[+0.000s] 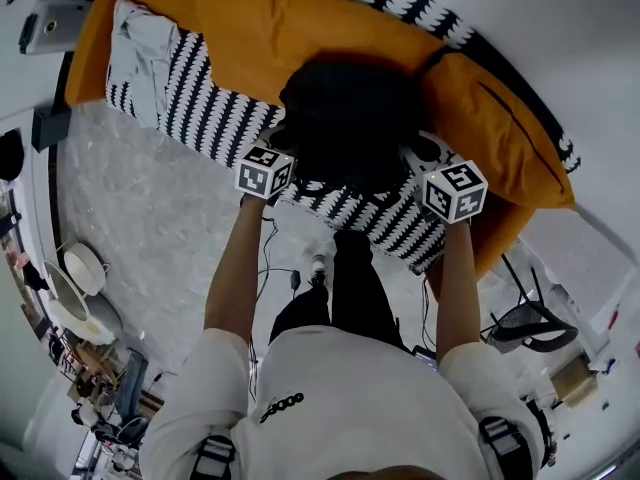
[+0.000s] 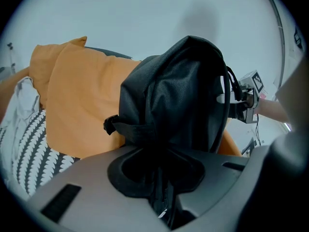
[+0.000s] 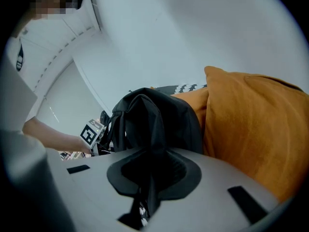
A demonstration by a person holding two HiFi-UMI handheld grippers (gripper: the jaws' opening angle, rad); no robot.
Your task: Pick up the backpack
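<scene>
**A:** Head view first. The black backpack (image 1: 345, 118) sits on the bed (image 1: 200, 108), on its black-and-white cover, backed against the orange pillows (image 1: 280, 28). The left gripper (image 1: 283, 148) is at one flank and the right gripper (image 1: 418, 158) at the other.

**B:** Any fingers visible from up there?

**A:** No, the marker cubes (image 1: 265, 171) and the dark bag swallow them.

**B:** Left gripper view, then. Its fingers are clenched on a fold of black fabric low on the bag's side, just under a strap (image 2: 116, 124). The bag stands upright, and the right gripper shows past it, at the far side.

**A:** The right gripper view mirrors that. Its fingers are pinched tight on a pleat of the bag's fabric, with the left gripper's cube peeking out beyond and a pillow close on the right.

**B:** And only the head view gives us the floor (image 1: 150, 228) and the person's legs (image 1: 350, 288) at the bed's edge.
</scene>
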